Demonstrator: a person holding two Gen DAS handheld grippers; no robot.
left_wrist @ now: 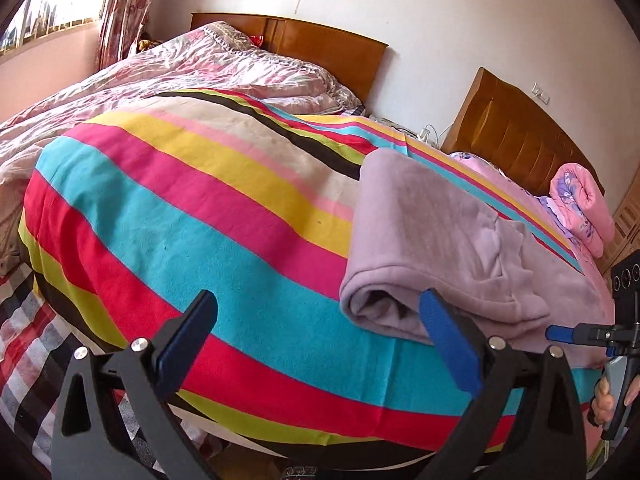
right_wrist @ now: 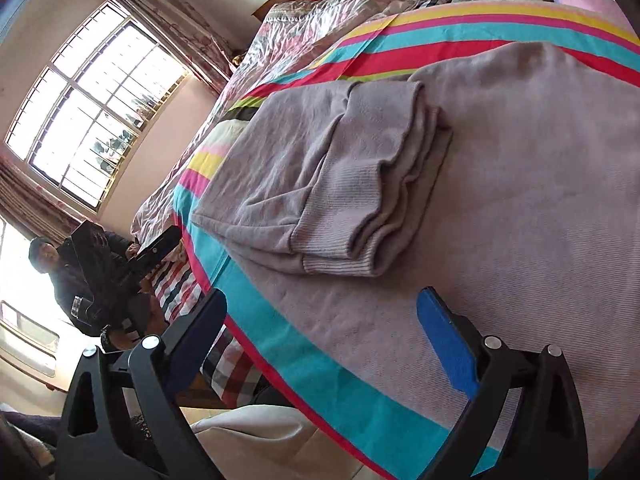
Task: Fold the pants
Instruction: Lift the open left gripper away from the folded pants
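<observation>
Black fingers with blue pads frame the bottom of both wrist views, and between them is only bedding. Beyond them the bed (left_wrist: 172, 208) fills most of the left view, covered by a striped sheet (left_wrist: 224, 216) in red, turquoise, pink, yellow, cream and dark brown bands. A lilac blanket (right_wrist: 520, 208) is spread over the part of the bed that fills the right view, on top of the striped sheet. On that blanket lie the pants (right_wrist: 332, 184), the same lilac colour, folded into a thick bundle with the ribbed cuffs stacked at the edge nearest the right tool. In the left view the pants (left_wrist: 436, 240) sit toward the right side of the bed, near its front edge.

Behind the pants, toward the wooden headboard (left_wrist: 320, 44), a pink floral quilt (left_wrist: 192, 68) is heaped on the bed. A rolled pink quilt (left_wrist: 580, 208) lies at the far right of the bed.

The left tool (left_wrist: 320, 340) has its fingers wide apart with nothing between them; its right pad lies in front of the near corner of the pants, and whether it touches them cannot be told. The right tool (right_wrist: 324, 336) is also spread wide and empty, short of the cuffs.
</observation>
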